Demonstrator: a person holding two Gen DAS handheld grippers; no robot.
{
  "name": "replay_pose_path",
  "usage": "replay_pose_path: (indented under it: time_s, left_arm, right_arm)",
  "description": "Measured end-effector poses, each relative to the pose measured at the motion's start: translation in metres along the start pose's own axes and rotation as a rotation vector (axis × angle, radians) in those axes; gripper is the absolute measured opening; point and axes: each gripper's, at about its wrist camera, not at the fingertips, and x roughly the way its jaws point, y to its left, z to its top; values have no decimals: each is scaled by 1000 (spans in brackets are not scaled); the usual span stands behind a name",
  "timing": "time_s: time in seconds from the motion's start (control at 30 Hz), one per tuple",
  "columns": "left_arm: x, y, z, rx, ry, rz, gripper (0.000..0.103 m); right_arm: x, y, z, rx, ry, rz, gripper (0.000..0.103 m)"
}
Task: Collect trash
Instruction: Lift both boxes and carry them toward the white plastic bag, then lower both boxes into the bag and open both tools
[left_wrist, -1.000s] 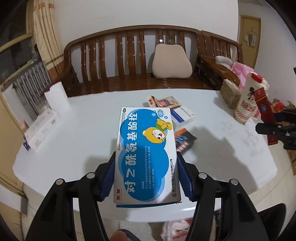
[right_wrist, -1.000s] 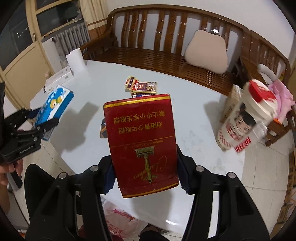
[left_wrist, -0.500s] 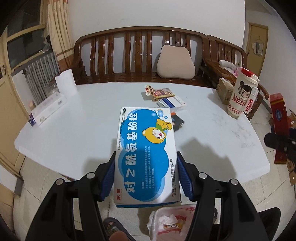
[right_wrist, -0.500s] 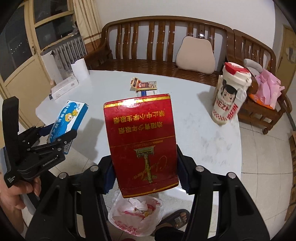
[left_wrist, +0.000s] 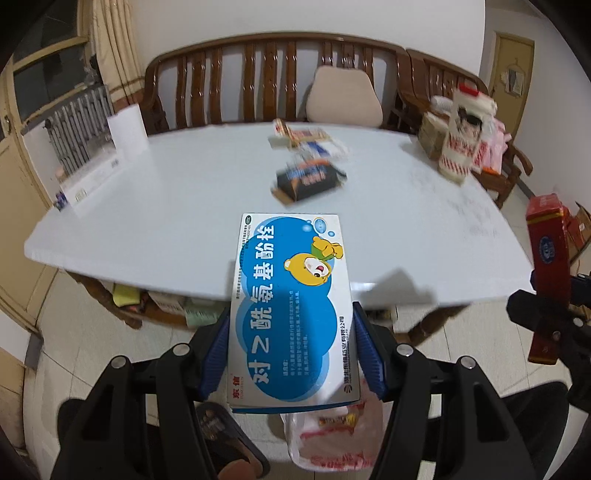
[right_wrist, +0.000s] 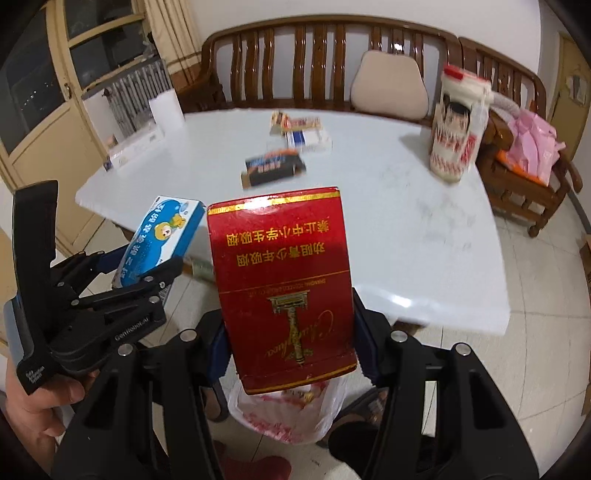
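Trash is sitting in both grippers at this moment. Left gripper (left_wrist: 291, 354) is clenching a blue-and-white medicine box (left_wrist: 290, 306) printed with a cartoon bear; its blue pads (left_wrist: 216, 356) are pressing on the two long sides of the box, which is sticking out forward past the fingertips. Right gripper (right_wrist: 290, 343) is clenching a red cigarette carton (right_wrist: 282, 284) with gold trim, its text showing upside down, the jaws pressing on its left and right sides.

Both grippers are pointing steeply downward and hanging off the near edge of the white tabletop (right_wrist: 424, 221), above the tiled floor (right_wrist: 546, 314). Directly under them on the floor, a white plastic bag with red print (right_wrist: 288, 413) is standing open, with wrappers showing inside. In the left wrist view the same bag (left_wrist: 332, 435) is showing just beneath the medicine box.

On the tabletop, more trash is lying well apart from the grippers: a dark small box (right_wrist: 273, 168) near the middle, and behind it a white-and-blue box (right_wrist: 306, 138) and a red-and-yellow pack (right_wrist: 293, 122), close together. A tall red-capped cup (right_wrist: 456, 125) is standing near the right edge, blurred. A wooden bench (right_wrist: 332, 62) is standing behind the tabletop.

A hand (right_wrist: 40, 402) is gripping the left gripper's handle in the right wrist view.
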Motion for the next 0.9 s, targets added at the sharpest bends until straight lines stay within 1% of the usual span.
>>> replay_pose_path:
  time_s: [0.1, 0.27, 0.43, 0.53, 0.73, 0.8, 0.83, 0.87, 0.9]
  left_arm:
    - [9, -3, -19, -3, 33, -4, 59]
    - [19, -7, -43, 6, 64, -1, 59]
    - [29, -12, -62, 11, 93, 3, 59]
    - [37, -15, -72, 27, 117, 4, 59]
    - [66, -25, -100, 51, 205, -17, 59]
    - [82, -29, -112, 66, 244, -13, 59]
    - [95, -31, -120, 72, 282, -20, 59]
    - [103, -32, -126, 79, 303, -19, 59]
    - [115, -34, -134, 88, 325, -9, 59]
  right_arm:
    - [8, 1, -20, 13, 25, -1, 54]
    - [17, 3, -44, 29, 51, -3, 54]
    - [25, 6, -61, 45, 65, -14, 54]
    - [35, 5, -71, 56, 87, -19, 54]
    - [63, 6, -94, 59, 154, -31, 54]
    - [78, 4, -102, 55, 186, -36, 54]
    - [85, 3, -106, 56, 203, -32, 54]
    - [95, 0, -110, 57, 219, -39, 54]
    - [102, -2, -114, 52, 235, -44, 54]
